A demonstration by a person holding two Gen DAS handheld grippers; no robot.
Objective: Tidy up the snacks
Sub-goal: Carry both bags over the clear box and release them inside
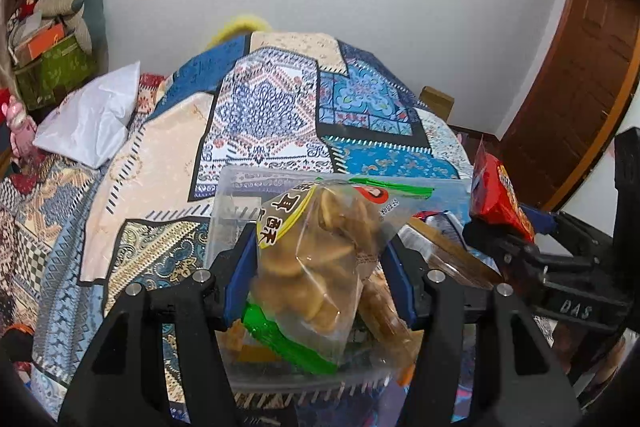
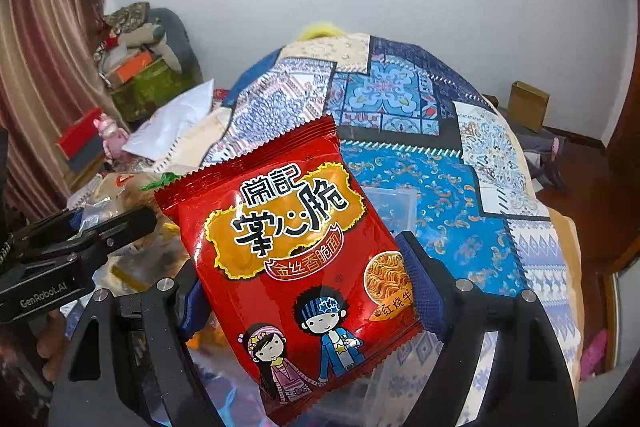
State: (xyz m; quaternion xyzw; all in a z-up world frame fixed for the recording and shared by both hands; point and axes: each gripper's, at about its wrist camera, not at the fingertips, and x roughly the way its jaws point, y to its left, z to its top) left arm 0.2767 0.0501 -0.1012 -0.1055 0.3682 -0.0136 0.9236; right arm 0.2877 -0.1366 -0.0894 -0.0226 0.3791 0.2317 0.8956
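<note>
My left jaws clamp the biscuit bag (image 1: 320,259), my right jaws the red noodle packet (image 2: 296,267); next, presumably, lowering both into the clear bin (image 1: 228,195).

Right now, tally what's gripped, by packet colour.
Clear bag of golden biscuits, in the left gripper: 1
Red noodle snack packet, in the right gripper: 1
Total gripped: 2
More packets lie in the clear plastic bin; too hidden to count.
</note>
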